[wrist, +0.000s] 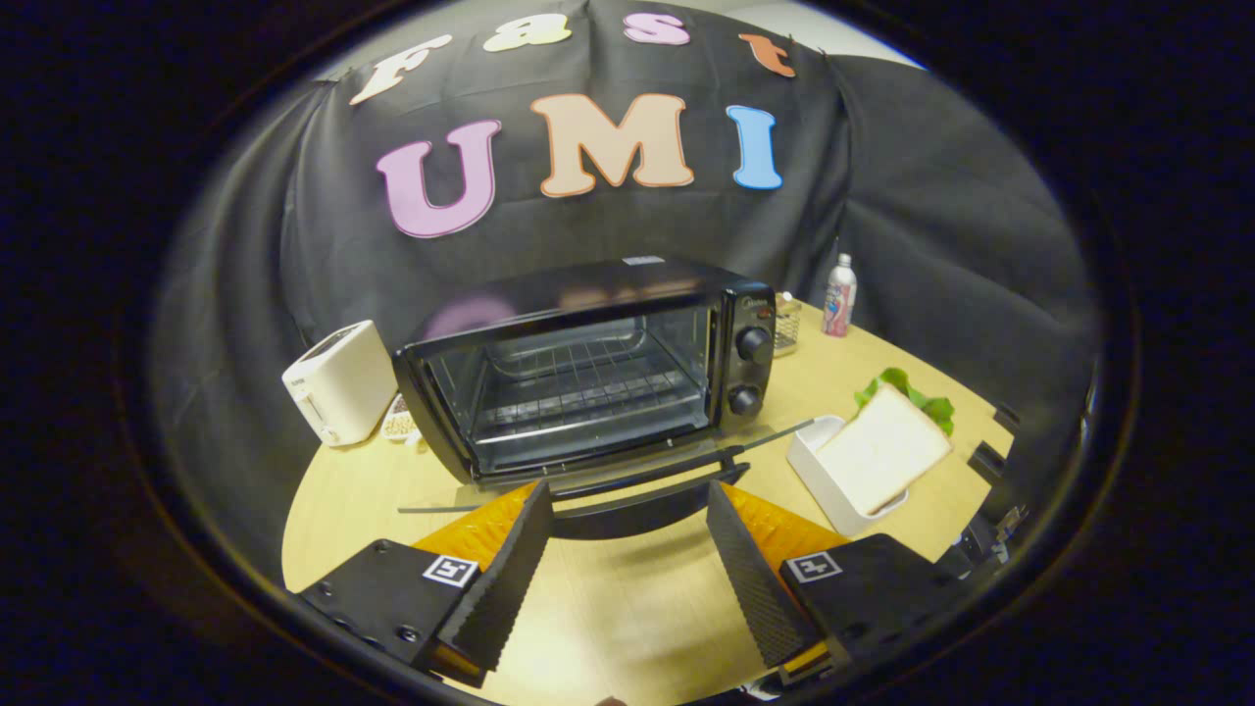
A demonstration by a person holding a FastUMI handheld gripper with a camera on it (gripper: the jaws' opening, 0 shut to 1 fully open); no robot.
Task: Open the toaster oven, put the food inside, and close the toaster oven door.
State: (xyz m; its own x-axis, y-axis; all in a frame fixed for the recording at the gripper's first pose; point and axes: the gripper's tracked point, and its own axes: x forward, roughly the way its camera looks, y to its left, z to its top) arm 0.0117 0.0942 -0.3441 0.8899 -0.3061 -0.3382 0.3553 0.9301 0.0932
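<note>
My tongs (627,510) are spread wide and hold nothing; the toaster oven's (588,368) lowered door handle (642,515) lies just ahead between the tips. The oven sits mid-frame on the surface (608,608), rack bare. The bread slice (882,449) rests on a white dish (819,480) at right.

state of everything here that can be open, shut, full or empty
toaster oven: door folded fully down, wire rack bare inside
tongs: open, fingers either side of the door handle, not pressing it
sandwich: on the white tray right of the oven, not yet inside
white toaster: upright left of the oven, slots hard to see
bottle: upright behind the oven, capped
</note>
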